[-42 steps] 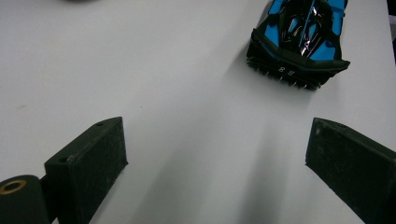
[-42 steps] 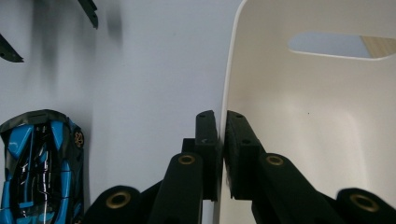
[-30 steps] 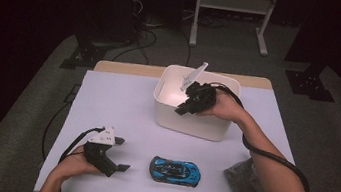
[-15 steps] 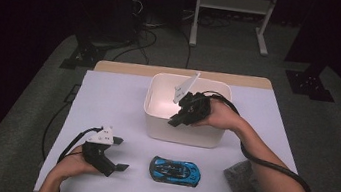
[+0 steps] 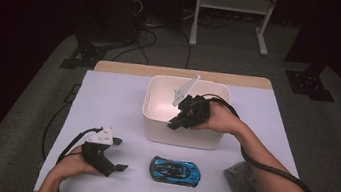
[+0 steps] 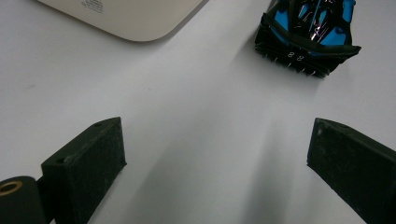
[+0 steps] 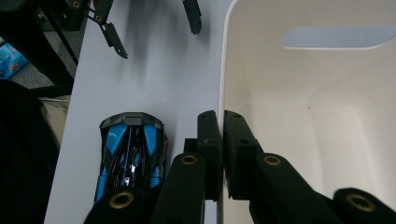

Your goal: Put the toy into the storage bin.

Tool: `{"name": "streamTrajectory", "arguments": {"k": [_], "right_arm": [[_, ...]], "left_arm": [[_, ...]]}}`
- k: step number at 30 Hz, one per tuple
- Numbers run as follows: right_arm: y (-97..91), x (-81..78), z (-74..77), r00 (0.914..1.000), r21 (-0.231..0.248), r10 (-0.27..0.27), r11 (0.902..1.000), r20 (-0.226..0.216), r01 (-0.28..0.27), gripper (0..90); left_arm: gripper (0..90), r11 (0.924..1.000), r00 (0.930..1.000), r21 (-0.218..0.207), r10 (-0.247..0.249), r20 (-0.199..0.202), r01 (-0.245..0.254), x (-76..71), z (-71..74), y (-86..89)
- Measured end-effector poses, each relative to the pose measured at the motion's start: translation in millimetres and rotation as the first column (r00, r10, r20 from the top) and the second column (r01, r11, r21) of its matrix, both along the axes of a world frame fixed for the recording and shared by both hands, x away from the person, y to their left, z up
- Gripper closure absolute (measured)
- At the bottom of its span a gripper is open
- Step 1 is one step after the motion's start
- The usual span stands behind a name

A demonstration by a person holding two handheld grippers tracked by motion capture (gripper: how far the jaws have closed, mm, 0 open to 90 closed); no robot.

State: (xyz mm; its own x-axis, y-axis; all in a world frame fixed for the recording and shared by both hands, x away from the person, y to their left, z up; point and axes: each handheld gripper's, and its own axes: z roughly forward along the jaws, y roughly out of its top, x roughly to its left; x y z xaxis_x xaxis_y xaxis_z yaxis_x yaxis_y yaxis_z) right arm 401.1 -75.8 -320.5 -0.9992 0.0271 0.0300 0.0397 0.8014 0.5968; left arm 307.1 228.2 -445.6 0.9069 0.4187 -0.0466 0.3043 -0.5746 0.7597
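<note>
From above, the right gripper [image 5: 180,120] pinched the near wall of the white bin [image 5: 155,119] mid-table, while the left gripper [image 5: 117,154] rested spread wide near a blue toy car [image 5: 174,171]. The left gripper view showed its jaws apart over bare table. The right gripper view showed jaws clamped on the bin's rim.

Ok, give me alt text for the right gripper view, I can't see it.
The right tool is shut on the near wall of the white plastic bin, one jaw inside and one outside. A blue-and-black toy car lies on the white table beside it.
</note>
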Motion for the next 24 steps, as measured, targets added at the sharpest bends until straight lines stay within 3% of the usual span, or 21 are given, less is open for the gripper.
{"name": "streamTrajectory", "arguments": {"k": [4, 7, 12, 18, 24], "right_arm": [[-0.5, -1.9, 0.1, 0.9999, -0.001, -0.012, 0.9999, -0.002, 0.012, 84.2], [-2.0, -1.2, 2.9, 0.9995, 0.008, -0.020, 0.9998, -0.023, 0.020, 76.4], [-10.5, -11.2, 13.1, 0.9992, 0.043, -0.038, 0.9983, 0.013, 0.038, 62.1], [-30.1, -28.8, 26.6, 0.9974, 0.105, -0.065, 0.9926, 0.033, 0.061, 48.4], [-46.5, -59.5, 31.2, 0.9968, 0.151, -0.059, 0.9873, 0.054, 0.050, 35.2]], "left_arm": [[3.5, 0.9999, 0.9999, -0.001, 0.012, 0.012, -0.012, 0.3, 0.3, 2.2], [3.5, 0.9999, 0.9998, -0.003, 0.012, 0.018, -0.012, 0.0, 0.1, 2.6], [3.5, 0.9999, 0.9996, 0.011, 0.008, 0.028, -0.008, -0.4, -0.6, 1.5], [3.5, 0.9998, 0.9994, 0.019, 0.009, 0.034, -0.010, -1.5, -1.0, 0.8], [3.5, 0.9994, 0.9995, 0.033, 0.009, 0.029, -0.009, -1.9, -2.8, 0.6]]}}
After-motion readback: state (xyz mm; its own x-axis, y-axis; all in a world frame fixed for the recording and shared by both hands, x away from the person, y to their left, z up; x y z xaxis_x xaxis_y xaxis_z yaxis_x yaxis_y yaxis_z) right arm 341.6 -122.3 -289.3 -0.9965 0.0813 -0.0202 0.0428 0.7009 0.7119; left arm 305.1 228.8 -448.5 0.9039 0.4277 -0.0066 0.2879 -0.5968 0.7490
